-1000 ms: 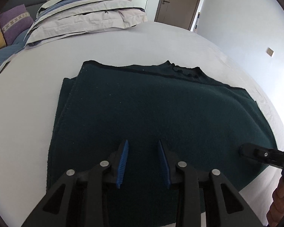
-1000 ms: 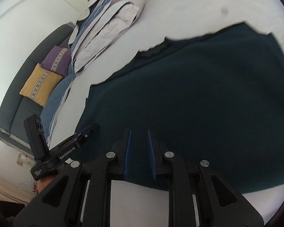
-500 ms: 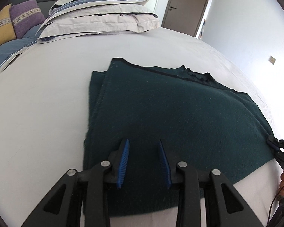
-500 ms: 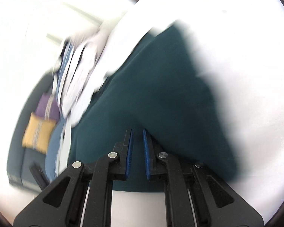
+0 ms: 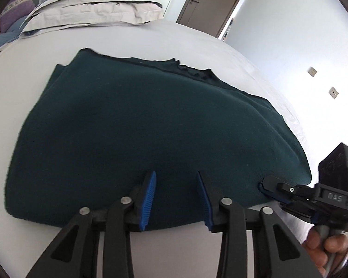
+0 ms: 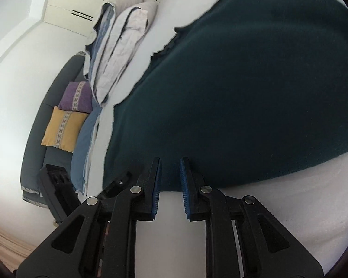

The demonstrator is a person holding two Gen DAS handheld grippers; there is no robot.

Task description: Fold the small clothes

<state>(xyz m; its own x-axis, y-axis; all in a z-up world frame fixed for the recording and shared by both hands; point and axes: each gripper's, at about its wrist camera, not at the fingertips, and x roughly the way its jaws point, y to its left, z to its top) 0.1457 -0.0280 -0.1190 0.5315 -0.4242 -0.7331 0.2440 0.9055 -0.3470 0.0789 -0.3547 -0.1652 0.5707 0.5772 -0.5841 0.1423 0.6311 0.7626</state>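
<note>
The dark green garment [image 5: 150,125] lay folded and flat on the white bed [image 5: 197,44], its ragged neckline edge at the far side and its smooth folded edge nearest the grippers. In the left wrist view the left gripper [image 5: 176,185] hung over the garment's near edge, a little right of that edge's middle, its blue pads [image 5: 148,194] parted to a moderate gap with nothing pinched between them; the cloth showed in the gap, but whether the tips touched it could not be told. The right gripper [image 5: 262,186] came in from the right in that view, a hand [image 5: 327,252] wrapped round its handle at the lower right, and its tip sat at the garment's near right corner, touching or just above the cloth. In the right wrist view the right gripper [image 6: 169,164] pointed at the same near edge, its pads narrow and opening, the edge of the cloth lying just beyond the tips and white sheet showing in the gap nearer the camera; nothing was held. The left gripper [image 6: 118,181] showed there at the left, low beside the garment's near edge. A stack of folded bedding [image 5: 97,7] rested at the far left of the bed, well apart from the garment, with a purple cushion [image 6: 77,97] and a yellow cushion [image 6: 62,127] on a grey sofa [image 6: 34,139] beyond it. A brown door [image 5: 211,2] stood at the far wall.
</note>
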